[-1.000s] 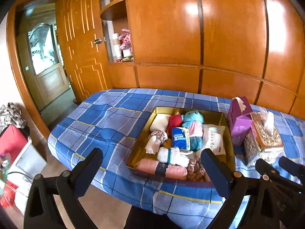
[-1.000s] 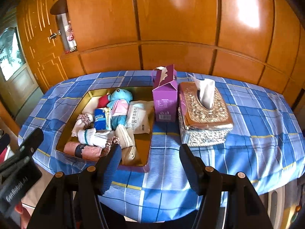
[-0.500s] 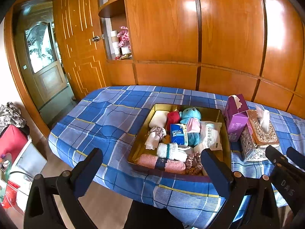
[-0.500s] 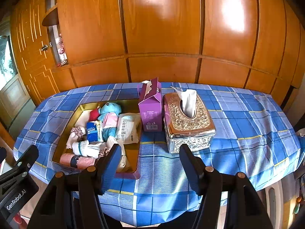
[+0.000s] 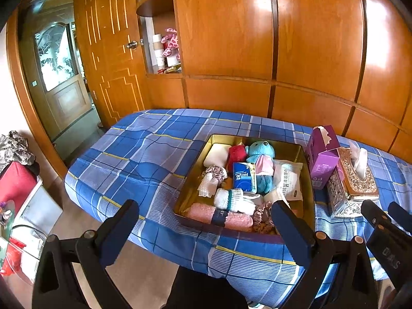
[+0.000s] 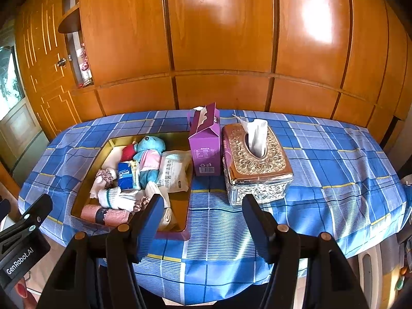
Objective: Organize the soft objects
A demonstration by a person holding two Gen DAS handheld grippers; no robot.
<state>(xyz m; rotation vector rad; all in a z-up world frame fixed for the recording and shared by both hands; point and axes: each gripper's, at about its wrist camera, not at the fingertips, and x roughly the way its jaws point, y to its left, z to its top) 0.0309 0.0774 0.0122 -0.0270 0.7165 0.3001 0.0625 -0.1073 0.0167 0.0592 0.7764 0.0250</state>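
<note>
Holding nothing, left gripper (image 5: 203,228) and right gripper (image 6: 203,221) hang wide open short of the gold tray (image 6: 189,139). Tray contents: teddy (image 6: 149,154), socks (image 6: 116,197), pink towel (image 6: 105,213), packets. Stage undecidable: sorted already, or awaiting sorting.

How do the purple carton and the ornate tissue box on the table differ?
The purple carton stands tall and narrow with plain sides; the ornate tissue box is low, wide, embossed and metallic. The carton's top is torn open; the tissue box has a tissue sticking up. Both stand beside the tray.
</note>
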